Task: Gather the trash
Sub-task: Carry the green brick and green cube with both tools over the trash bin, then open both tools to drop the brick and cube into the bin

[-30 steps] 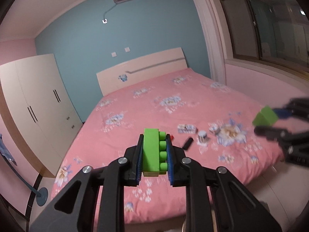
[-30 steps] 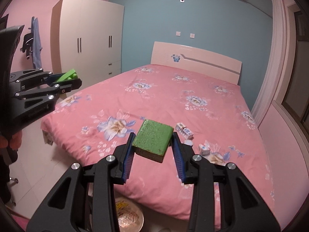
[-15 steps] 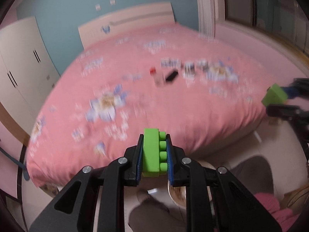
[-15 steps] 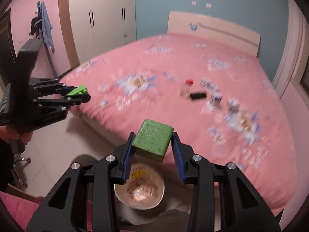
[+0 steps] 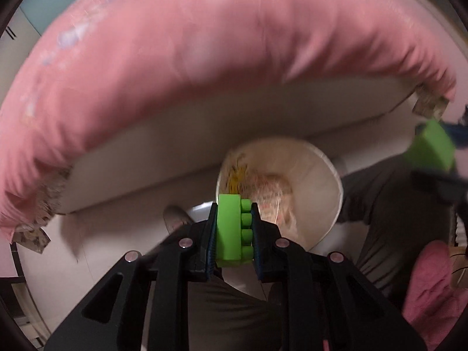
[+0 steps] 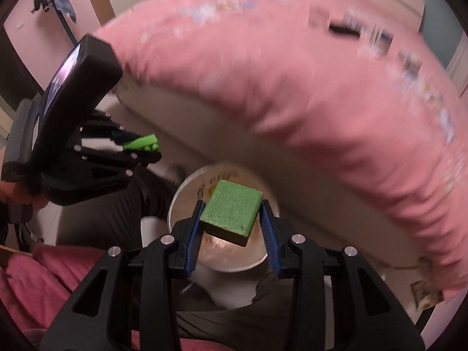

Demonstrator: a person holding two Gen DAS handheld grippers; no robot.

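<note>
My left gripper point(image 5: 232, 231) is shut on a bright green studded toy brick point(image 5: 231, 228) and points down at a white round trash bin point(image 5: 324, 172) on the floor that holds wrappers. My right gripper point(image 6: 231, 213) is shut on a green sponge block point(image 6: 231, 209) and hangs right above the same bin point(image 6: 181, 196). The left gripper with its brick point(image 6: 142, 143) shows at the left of the right wrist view. The right gripper's green block point(image 5: 433, 149) shows at the right edge of the left wrist view.
The pink flowered bed point(image 5: 204, 52) fills the upper part of both views, with its beige base point(image 5: 146, 152) just behind the bin. Small blurred items point(image 6: 345, 29) lie on the bed top. The person's dark trouser legs point(image 5: 395, 213) flank the bin.
Both grippers have swung down from facing the bed top to facing the floor, over the trash bin. Each still holds its green piece.
</note>
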